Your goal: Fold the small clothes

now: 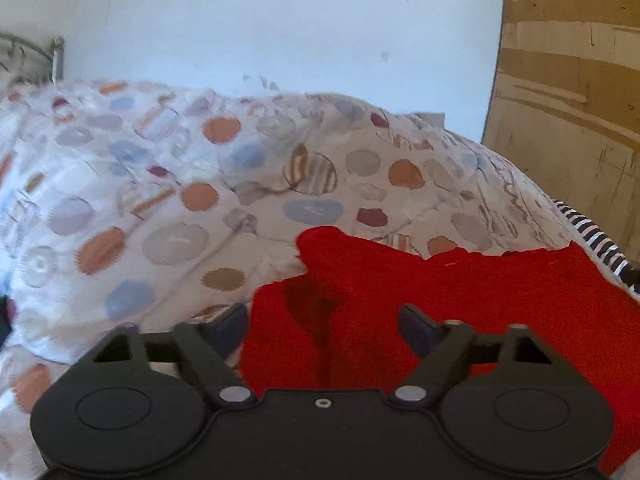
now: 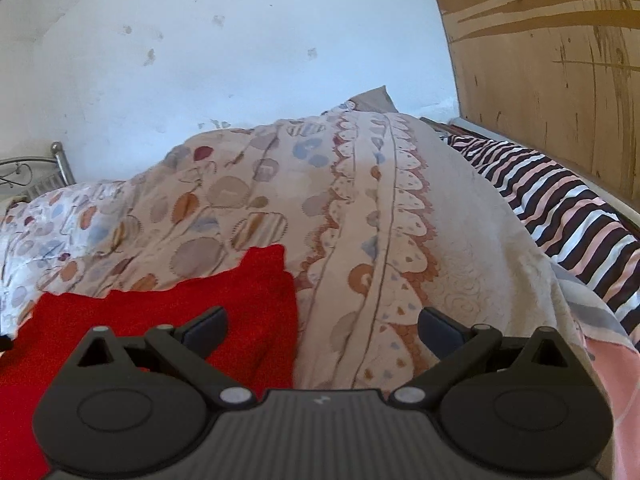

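Left wrist view: the left tool (image 1: 322,322) points forward and slightly downward over the bed. Its jaws stand apart, released, with nothing pinched. A raised fold of the red garment (image 1: 440,304) lies between the two fingers (image 1: 228,326), but neither pad presses on it. The garment is spread on the patterned bedspread (image 1: 168,184), occupying the lower right of this view; its far edge is uneven and a narrower part juts up toward the spread. A striped cloth (image 1: 600,240) shows at the right edge, beside a wooden panel (image 1: 568,92). A pale wall (image 1: 280,24) stands behind the bed, and a metal bedframe (image 1: 32,56) shows at far left.

Right wrist view: the right tool (image 2: 322,326) is likewise tilted slightly downward, jaws wide apart, released and empty. Its left finger (image 2: 206,330) hangs over the garment's right part (image 2: 224,304); its right finger is over the bedspread (image 2: 360,208). The garment lies at lower left, flat on the spread. The striped cloth (image 2: 560,200) runs along the right, against the wooden panel (image 2: 552,60).
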`<move>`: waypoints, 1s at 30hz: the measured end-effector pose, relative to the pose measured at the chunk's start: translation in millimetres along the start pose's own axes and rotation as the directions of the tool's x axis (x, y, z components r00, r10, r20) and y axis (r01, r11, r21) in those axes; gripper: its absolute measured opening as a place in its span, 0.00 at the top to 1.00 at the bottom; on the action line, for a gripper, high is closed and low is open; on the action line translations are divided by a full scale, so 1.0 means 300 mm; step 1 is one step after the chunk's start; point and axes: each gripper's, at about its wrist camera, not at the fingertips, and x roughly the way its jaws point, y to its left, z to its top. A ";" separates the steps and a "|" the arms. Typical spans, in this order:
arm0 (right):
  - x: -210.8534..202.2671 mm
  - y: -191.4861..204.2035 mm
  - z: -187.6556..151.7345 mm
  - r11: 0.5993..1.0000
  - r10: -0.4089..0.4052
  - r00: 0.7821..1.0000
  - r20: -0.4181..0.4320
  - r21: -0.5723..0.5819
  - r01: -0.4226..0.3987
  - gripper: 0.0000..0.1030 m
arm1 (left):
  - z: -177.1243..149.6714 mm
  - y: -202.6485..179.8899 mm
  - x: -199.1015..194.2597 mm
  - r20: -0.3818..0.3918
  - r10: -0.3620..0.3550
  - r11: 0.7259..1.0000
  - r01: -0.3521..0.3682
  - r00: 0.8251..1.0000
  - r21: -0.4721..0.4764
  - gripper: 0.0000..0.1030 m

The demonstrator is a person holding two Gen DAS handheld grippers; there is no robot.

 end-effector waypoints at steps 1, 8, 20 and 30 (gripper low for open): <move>-0.012 0.007 -0.001 1.000 0.006 1.000 0.002 -0.006 -0.006 0.00 | 0.013 0.004 0.026 -0.030 0.004 1.000 -0.005 1.000 -0.024 0.39; -0.094 0.067 -0.009 0.995 0.035 0.999 0.036 -0.096 -0.032 0.00 | 0.018 0.005 0.053 -0.049 0.043 0.993 -0.048 0.998 -0.104 0.95; -0.139 0.140 -0.133 0.978 0.000 1.000 -0.001 -0.209 0.000 0.00 | -0.037 0.015 0.032 -0.099 0.080 0.992 -0.089 0.992 -0.091 0.81; -0.181 0.375 -0.081 0.953 0.033 0.995 0.090 -0.303 -0.004 0.00 | -0.098 0.053 -0.182 -0.081 0.115 0.969 -0.129 0.990 -0.211 0.21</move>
